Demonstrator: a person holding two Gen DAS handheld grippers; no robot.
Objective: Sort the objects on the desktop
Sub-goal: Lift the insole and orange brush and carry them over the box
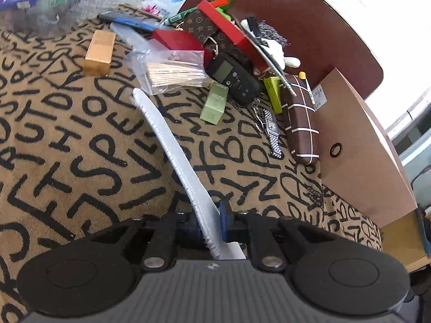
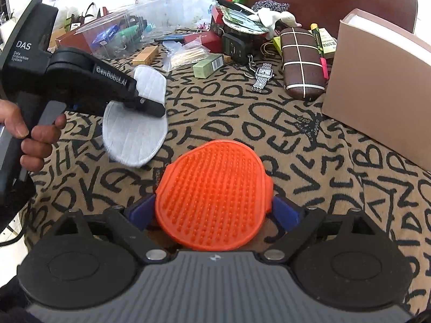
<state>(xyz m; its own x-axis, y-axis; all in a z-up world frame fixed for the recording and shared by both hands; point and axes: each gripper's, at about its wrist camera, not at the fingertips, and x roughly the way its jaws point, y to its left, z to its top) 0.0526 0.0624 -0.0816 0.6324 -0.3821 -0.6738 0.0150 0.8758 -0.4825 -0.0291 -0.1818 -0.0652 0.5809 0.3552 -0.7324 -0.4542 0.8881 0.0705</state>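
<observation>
- In the left wrist view, our left gripper [image 1: 211,224] sits at the bottom centre of the frame, clamped on a white pad [image 1: 172,145] seen edge-on; the pad runs from the fingers up toward the middle of the frame, above the lettered cloth [image 1: 67,140].
- Across the top of that view lies the clutter: a gold box [image 1: 99,53] at upper left, a clear bag of wooden sticks [image 1: 172,71] just right of it, a black remote [image 1: 233,78] touching the bag's right edge, and a green box [image 1: 215,104] just below the remote.
- Right of centre we see a silver watch [image 1: 271,132] lying beside a brown checked case [image 1: 301,119], and a cardboard box [image 1: 361,145] at the right edge.
- In the right wrist view, our right gripper [image 2: 214,212] at bottom centre holds an orange nubbed brush [image 2: 212,196] between its blue fingers [image 2: 285,210], closed against the brush's sides.
- At middle left of this view the left gripper [image 2: 149,105] shows from the side, the white pad [image 2: 134,134] pinched in it and hanging clear of the cloth; a hand [image 2: 32,134] grips its handle at the left edge.
- Along the top, the silver watch [image 2: 262,76], brown checked case [image 2: 301,64] and green box [image 2: 208,66] lie in a row, with a clear plastic container [image 2: 126,31] at upper left and the cardboard box [image 2: 377,80] at right.
</observation>
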